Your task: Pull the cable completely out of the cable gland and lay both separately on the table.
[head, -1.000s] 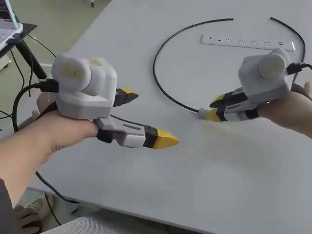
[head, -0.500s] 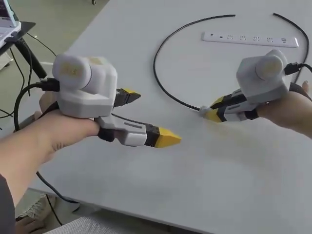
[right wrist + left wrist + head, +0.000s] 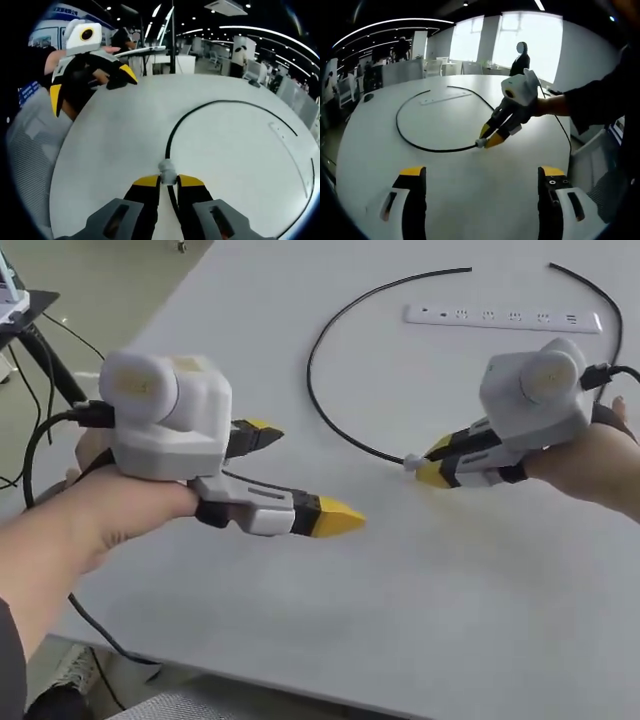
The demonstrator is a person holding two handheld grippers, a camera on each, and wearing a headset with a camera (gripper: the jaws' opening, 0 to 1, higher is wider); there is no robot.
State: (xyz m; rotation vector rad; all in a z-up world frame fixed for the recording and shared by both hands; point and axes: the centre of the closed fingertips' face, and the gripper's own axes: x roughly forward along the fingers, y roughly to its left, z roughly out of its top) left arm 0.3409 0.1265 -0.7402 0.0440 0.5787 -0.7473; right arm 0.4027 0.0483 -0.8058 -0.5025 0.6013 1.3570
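Little has changed since a second ago: right tongs (image 3: 427, 464) stay clamped on the cable gland (image 3: 410, 462), on the person's side of the power strip (image 3: 500, 317), anchoring it — the cable (image 3: 312, 360) is still threaded. Left tongs (image 3: 312, 473) hover open, likely ready to pull.

Above the white bench (image 3: 450, 590), the left tool (image 3: 297, 475) hangs with its jaws spread wide. The right tool (image 3: 432, 462) pinches the small white cable gland (image 3: 410, 461), from which the black cable (image 3: 309, 380) arcs away toward a power strip (image 3: 500, 317).
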